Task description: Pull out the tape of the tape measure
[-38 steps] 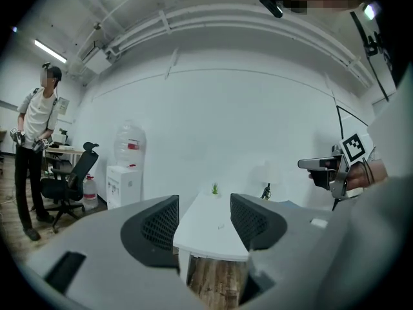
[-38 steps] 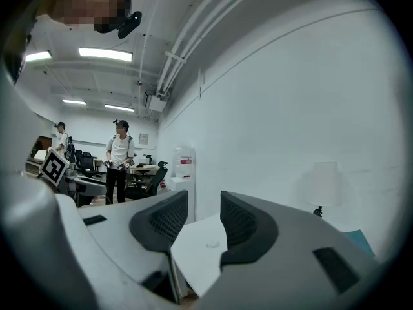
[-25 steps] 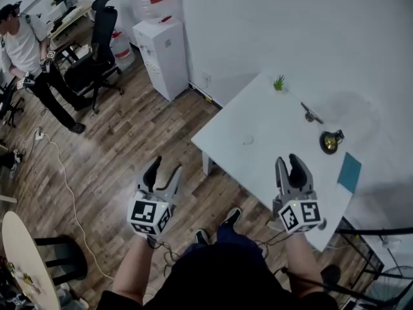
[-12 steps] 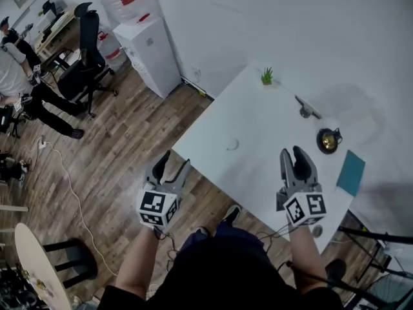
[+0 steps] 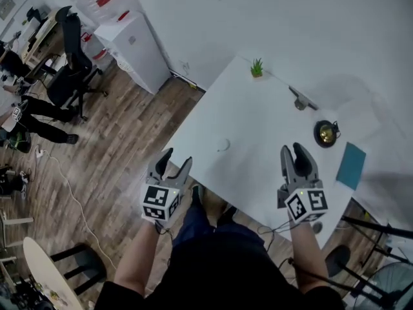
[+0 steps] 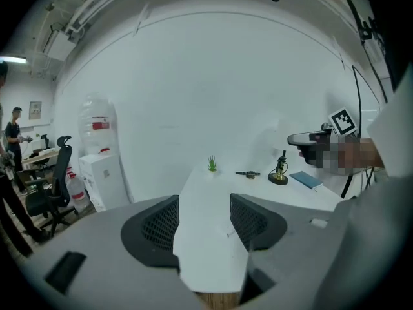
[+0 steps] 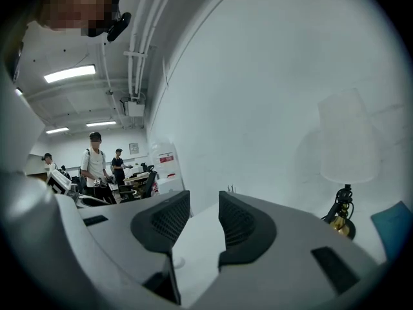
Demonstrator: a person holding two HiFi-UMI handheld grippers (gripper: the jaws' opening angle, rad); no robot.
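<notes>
A small pale round object (image 5: 222, 145), possibly the tape measure, lies alone on the white table (image 5: 258, 118), left of its middle. My left gripper (image 5: 174, 164) is open and empty at the table's near left edge, a short way before that object. In the left gripper view the object (image 6: 228, 232) shows low between the open fingers (image 6: 258, 221). My right gripper (image 5: 298, 156) hovers over the table's near right part, open with nothing between its jaws. The right gripper view shows the round object (image 7: 174, 262) low beside the left finger (image 7: 161, 221).
At the table's far side stand a small green plant (image 5: 257, 68), a dark elongated tool (image 5: 301, 100), a black and brass lamp base (image 5: 326, 133) and a teal notebook (image 5: 352, 166). A water dispenser (image 5: 132, 44), an office chair (image 5: 72, 63) and a person (image 5: 26, 112) are off to the left.
The view has moved toward the table, which now lies closer and more central. Both grippers have come over its near edge, still open and empty.
</notes>
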